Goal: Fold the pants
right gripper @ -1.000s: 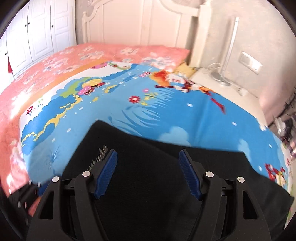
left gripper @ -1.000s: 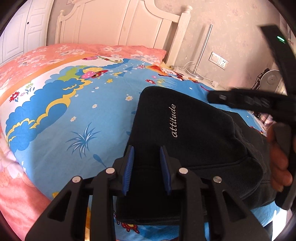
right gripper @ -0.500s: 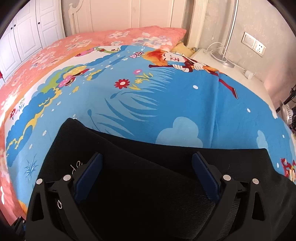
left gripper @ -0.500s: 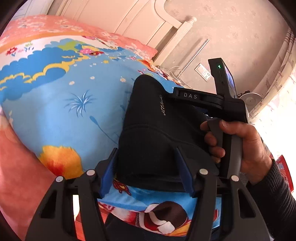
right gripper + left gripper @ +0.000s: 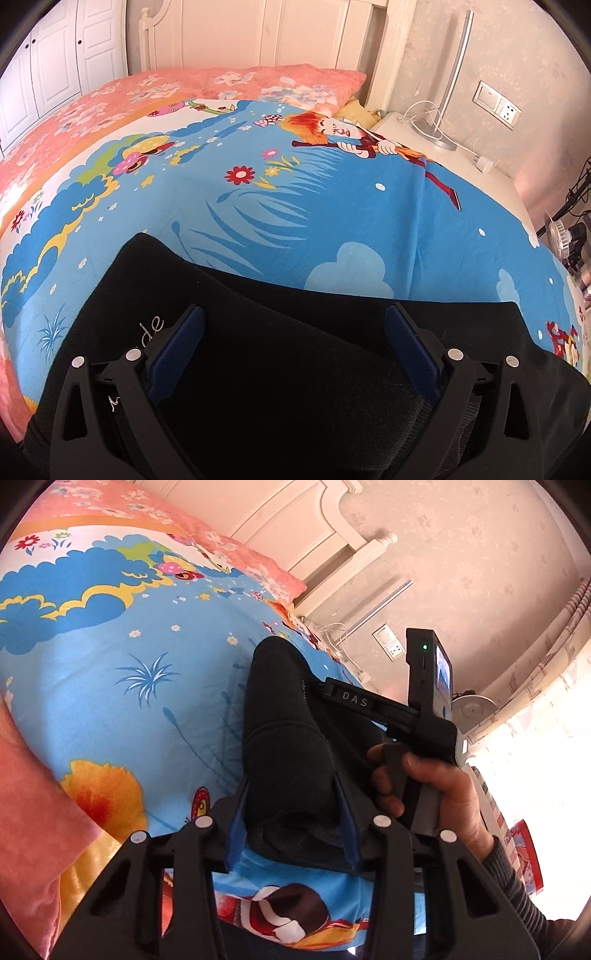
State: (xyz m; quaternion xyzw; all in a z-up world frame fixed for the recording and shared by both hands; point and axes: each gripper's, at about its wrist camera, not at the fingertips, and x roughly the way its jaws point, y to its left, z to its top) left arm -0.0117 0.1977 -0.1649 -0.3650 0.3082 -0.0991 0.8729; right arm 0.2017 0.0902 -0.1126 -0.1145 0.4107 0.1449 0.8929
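Pants (image 5: 288,746) folded on bed; left tongs (image 5: 291,830) rolled since earlier, closing around fold; right tongs (image 5: 291,350) now wide.

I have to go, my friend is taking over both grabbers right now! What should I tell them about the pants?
Left gripper: jaws closing around the near folded end of the black pants; the cloth sits between the pads.
Right gripper: jaws wide open, low over the pants, holding nothing. A hand grips its handle.
Pants: lying on the cartoon bedsheet, already folded into a compact bundle with white lettering on top.
Done: the pants are folded over at least once.
Left: probably one more fold or just tidying the bundle. Check the left grip before lifting.
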